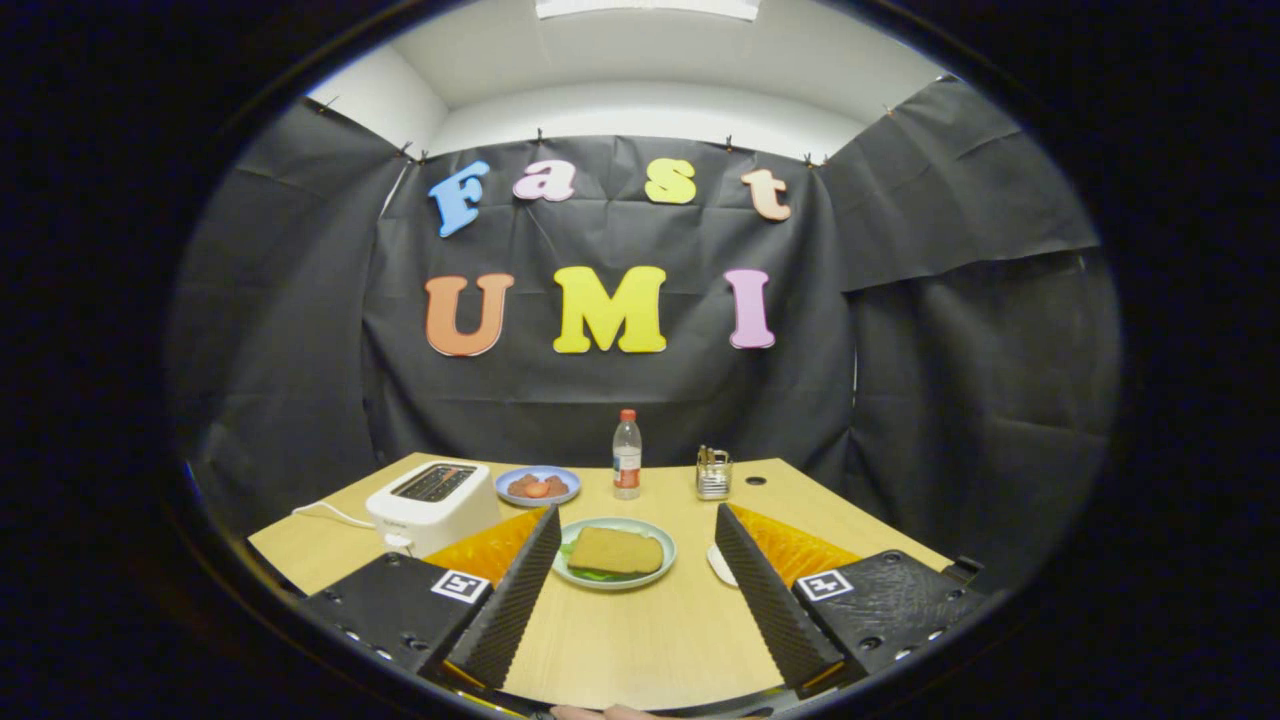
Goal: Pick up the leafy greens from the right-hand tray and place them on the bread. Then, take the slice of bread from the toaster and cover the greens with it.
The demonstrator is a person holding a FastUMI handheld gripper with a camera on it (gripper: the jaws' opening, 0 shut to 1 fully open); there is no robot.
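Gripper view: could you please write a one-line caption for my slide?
Open gripper frames a plate where bread covers greens, with toaster nearby.

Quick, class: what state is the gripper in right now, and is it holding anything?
Gripper: open, holding nothing; the plate with bread over greens lies just ahead of its fingers.

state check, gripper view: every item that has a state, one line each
gripper: open, empty, fingers apart short of the plate
green plate: holds the sandwich
bread slice: atop the greens
leafy greens: covered, edge showing
toaster: plugged in
bottle: upright, capped
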